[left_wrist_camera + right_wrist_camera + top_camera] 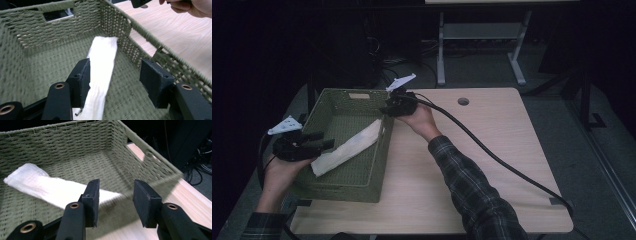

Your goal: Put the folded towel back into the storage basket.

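A green woven basket (362,181) stands on the left half of the table. Inside it a folded white cloth (346,148) lies diagonally, its far end leaning on the right wall. My left gripper (322,140) reaches in over the basket's left rim and is open. In the left gripper view the cloth (103,55) runs between the jaws, close against the left one, with the gripper (116,70) open. My right gripper (388,110) hovers at the basket's far right corner, also open. The right gripper view has it (116,190) above the rim (147,151), with the cloth (37,182) beyond.
The light wooden table (507,120) is bare to the right of the basket, with a round hole (463,101) near its far edge. A thick black cable (492,152) trails across it from the right gripper. Another table's legs (441,50) stand behind.
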### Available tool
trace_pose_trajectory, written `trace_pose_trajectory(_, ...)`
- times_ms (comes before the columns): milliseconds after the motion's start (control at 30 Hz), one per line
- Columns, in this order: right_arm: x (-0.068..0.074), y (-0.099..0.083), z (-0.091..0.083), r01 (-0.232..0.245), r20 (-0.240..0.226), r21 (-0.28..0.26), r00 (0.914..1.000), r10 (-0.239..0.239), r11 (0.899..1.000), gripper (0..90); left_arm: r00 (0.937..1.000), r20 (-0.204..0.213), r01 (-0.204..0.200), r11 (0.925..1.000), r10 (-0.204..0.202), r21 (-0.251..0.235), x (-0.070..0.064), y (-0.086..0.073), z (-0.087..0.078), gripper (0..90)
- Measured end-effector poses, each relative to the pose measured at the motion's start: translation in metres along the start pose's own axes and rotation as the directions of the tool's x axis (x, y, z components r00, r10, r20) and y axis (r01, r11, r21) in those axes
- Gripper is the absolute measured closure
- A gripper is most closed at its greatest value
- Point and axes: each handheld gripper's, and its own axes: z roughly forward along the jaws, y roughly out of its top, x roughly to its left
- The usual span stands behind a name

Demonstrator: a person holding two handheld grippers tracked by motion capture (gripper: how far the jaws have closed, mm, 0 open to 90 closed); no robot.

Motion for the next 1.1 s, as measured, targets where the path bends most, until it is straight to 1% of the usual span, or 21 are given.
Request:
trace_pose_trajectory(67, -0.006, -0.007, -0.013, -0.017, 0.004, -0.005, 0.9998, 0.017, 1.000, 55.9, 1.0000, 0.002, 0.001, 1.0000, -0.001, -0.003, -0.006, 0.003, 0.004, 41.0)
trace_pose_trajectory(233, -0.013, -0.018, -0.036, -0.033, 0.011, -0.019, 0.9994, 0.034, 0.999, 52.9, 1.0000, 0.007, -0.006, 1.0000, 0.007, -0.005, -0.023, 0.014, 0.016, 39.8)
trace_pose_trajectory(267, -0.015, -0.021, -0.041, -0.030, 0.012, -0.019, 0.9995, 0.031, 0.999, 52.5, 0.9999, 0.010, -0.010, 0.9999, 0.010, -0.008, -0.027, 0.017, 0.018, 39.3)
trace_pose_trajectory(367, -0.019, -0.031, -0.057, -0.031, 0.028, -0.018, 0.9991, 0.031, 0.999, 50.1, 0.9995, 0.021, -0.023, 0.9996, 0.024, -0.018, -0.038, 0.026, 0.028, 38.2)
trace_pose_trajectory(433, -0.023, -0.038, -0.069, -0.041, 0.039, -0.020, 0.9984, 0.042, 0.999, 47.9, 0.9988, 0.035, -0.033, 0.9990, 0.034, -0.029, -0.046, 0.033, 0.035, 37.5)
trace_pose_trajectory(500, -0.027, -0.046, -0.082, -0.045, 0.043, -0.024, 0.9980, 0.046, 0.999, 46.3, 0.9979, 0.047, -0.044, 0.9987, 0.045, -0.027, -0.055, 0.039, 0.043, 36.9)
trace_pose_trajectory(533, -0.028, -0.050, -0.089, -0.048, 0.050, -0.025, 0.9975, 0.049, 0.999, 45.2, 0.9976, 0.055, -0.041, 0.9987, 0.043, -0.031, -0.060, 0.041, 0.047, 36.2)
trace_pose_trajectory(600, -0.031, -0.058, -0.103, -0.055, 0.063, -0.029, 0.9964, 0.056, 0.998, 43.1, 0.9956, 0.072, -0.057, 0.9978, 0.060, -0.033, -0.070, 0.046, 0.057, 35.3)
trace_pose_trajectory(767, -0.035, -0.077, -0.137, -0.070, 0.112, -0.047, 0.9909, 0.075, 0.996, 39.8, 0.9896, 0.113, -0.087, 0.9958, 0.089, -0.029, -0.098, 0.057, 0.079, 31.8)
trace_pose_trajectory(800, -0.036, -0.081, -0.143, -0.073, 0.113, -0.050, 0.9905, 0.078, 0.996, 39.7, 0.9878, 0.117, -0.100, 0.9946, 0.102, -0.030, -0.103, 0.059, 0.083, 30.7)
trace_pose_trajectory(933, -0.039, -0.097, -0.163, -0.090, 0.125, -0.053, 0.9876, 0.096, 0.995, 37.8, 0.9817, 0.152, -0.111, 0.9932, 0.115, -0.035, -0.122, 0.065, 0.097, 29.2)
trace_pose_trajectory(1033, -0.040, -0.110, -0.175, -0.115, 0.128, -0.055, 0.9844, 0.121, 0.992, 36.0, 0.9759, 0.171, -0.132, 0.9908, 0.135, -0.031, -0.135, 0.066, 0.107, 28.1)
trace_pose_trajectory(1100, -0.041, -0.120, -0.182, -0.123, 0.131, -0.049, 0.9830, 0.129, 0.991, 34.3, 0.9716, 0.186, -0.144, 0.9892, 0.147, -0.027, -0.143, 0.065, 0.115, 26.9)
